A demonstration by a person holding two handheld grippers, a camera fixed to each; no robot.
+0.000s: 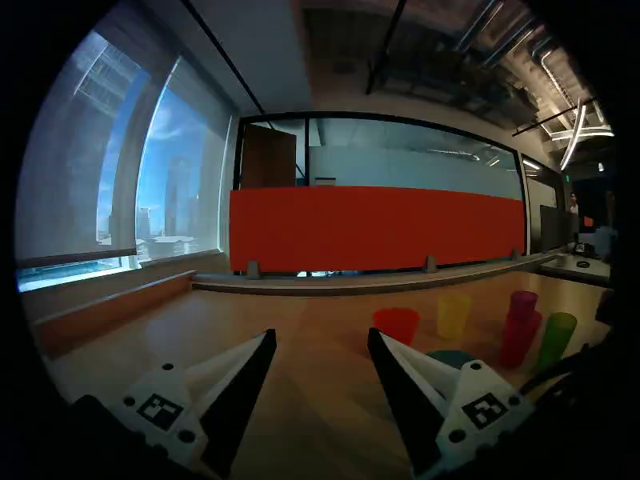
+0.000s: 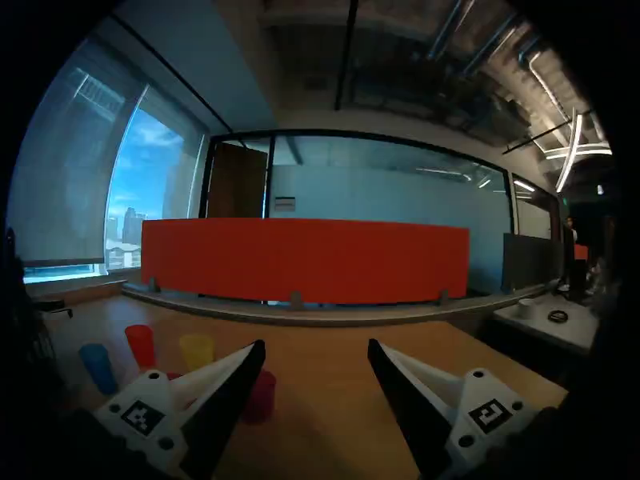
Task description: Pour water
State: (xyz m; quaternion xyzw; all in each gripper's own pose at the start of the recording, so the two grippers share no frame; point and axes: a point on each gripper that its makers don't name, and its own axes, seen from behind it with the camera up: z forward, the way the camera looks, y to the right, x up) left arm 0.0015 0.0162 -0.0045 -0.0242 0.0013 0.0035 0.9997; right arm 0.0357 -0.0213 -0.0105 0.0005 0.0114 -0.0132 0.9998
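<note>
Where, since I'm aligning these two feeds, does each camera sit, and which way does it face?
Left gripper view: rides on the left tool, looking forward between its open fingers across the wooden table toward the red partition; the red cup and yellow cup stand to the right.
Right gripper view: rides on the right tool, also open, facing the same red partition; both cups stand to its left.
Shared: wooden table, red partition, window, red cup, yellow cup.
</note>
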